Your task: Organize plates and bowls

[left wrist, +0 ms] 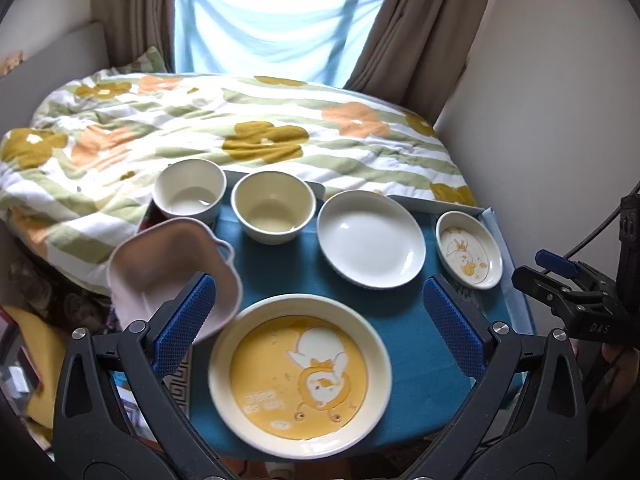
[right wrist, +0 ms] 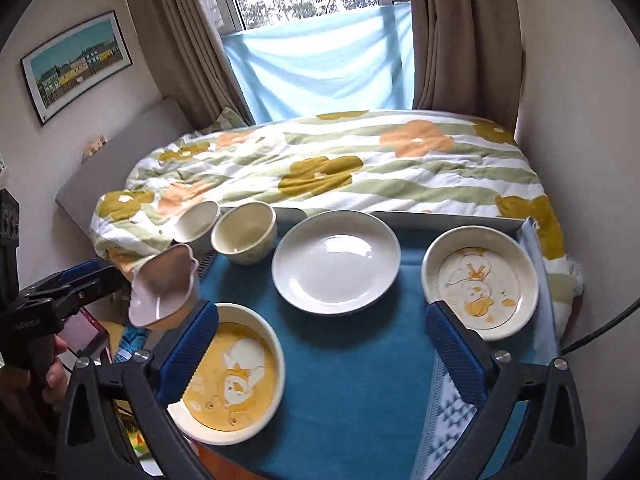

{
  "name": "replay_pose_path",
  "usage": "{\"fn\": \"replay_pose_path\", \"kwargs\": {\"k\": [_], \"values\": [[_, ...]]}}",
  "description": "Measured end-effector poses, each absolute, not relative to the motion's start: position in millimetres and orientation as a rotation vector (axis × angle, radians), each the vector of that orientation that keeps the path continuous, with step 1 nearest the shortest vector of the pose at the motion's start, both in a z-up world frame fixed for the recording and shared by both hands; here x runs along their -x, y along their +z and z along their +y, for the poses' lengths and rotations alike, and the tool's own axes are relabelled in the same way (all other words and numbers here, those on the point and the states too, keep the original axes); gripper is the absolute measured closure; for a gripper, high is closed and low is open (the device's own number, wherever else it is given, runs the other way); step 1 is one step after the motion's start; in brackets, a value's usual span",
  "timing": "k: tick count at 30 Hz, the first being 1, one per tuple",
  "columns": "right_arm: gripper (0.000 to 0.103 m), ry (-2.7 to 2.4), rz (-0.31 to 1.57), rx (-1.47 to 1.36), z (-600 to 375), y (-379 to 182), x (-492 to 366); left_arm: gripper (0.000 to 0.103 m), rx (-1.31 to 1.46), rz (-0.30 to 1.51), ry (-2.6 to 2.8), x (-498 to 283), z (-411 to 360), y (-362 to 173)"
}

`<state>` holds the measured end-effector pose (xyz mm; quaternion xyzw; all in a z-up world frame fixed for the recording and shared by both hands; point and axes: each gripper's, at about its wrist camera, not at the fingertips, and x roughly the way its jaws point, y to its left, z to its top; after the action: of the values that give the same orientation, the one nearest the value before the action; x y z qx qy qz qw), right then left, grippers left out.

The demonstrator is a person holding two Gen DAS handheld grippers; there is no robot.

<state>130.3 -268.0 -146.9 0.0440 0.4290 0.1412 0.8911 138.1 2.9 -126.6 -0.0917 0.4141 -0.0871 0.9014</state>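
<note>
left gripper [left wrist: 316, 332] spread wide, pink bowl [left wrist: 172, 268] tilted against its left finger, off the tabletop [left wrist: 400, 320] edge; true hold unclear. right gripper [right wrist: 320, 352] released, empty. risk: bowl slips, drops onto yellow duck plate [left wrist: 300, 372].

A: Are there any words to read here?

B: Only a few. The right gripper [left wrist: 580, 300], seen from the left wrist view, has white letters like "DAS" on its black body. The big yellow plate [left wrist: 299, 376] near it has small white letters, too blurry to read.
</note>
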Motion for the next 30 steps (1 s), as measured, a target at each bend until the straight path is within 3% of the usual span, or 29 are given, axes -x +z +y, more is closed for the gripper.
{"fn": "replay_pose_path", "kwargs": {"k": [11, 14, 15, 17, 22, 25, 28, 30], "values": [[0.0, 0.45, 1.079, 0.002, -330, -192, -263, 0.002, 0.34, 1.004, -0.066, -215, -58, -187], [0.001, 0.521, 1.141, 0.02, -327, -220, -293, 0.011, 0.363, 1.068, -0.03, -237, -67, -216], [0.004, 0.543, 1.16, 0.027, -324, -230, -301, 0.017, 0.369, 1.093, -0.019, -244, -69, -227], [0.019, 0.584, 1.199, 0.051, -317, -249, -317, 0.025, 0.386, 1.134, -0.007, -255, -69, -246], [0.043, 0.659, 1.27, 0.093, -299, -287, -340, 0.03, 0.416, 1.187, 0.018, -273, -70, -282], [0.055, 0.7, 1.288, 0.105, -289, -298, -343, 0.05, 0.41, 1.223, 0.022, -281, -73, -297], [0.069, 0.729, 1.302, 0.11, -283, -305, -345, 0.053, 0.417, 1.236, 0.021, -286, -74, -306], [0.071, 0.74, 1.298, 0.116, -280, -307, -346, 0.056, 0.418, 1.237, 0.02, -287, -75, -310]]}}
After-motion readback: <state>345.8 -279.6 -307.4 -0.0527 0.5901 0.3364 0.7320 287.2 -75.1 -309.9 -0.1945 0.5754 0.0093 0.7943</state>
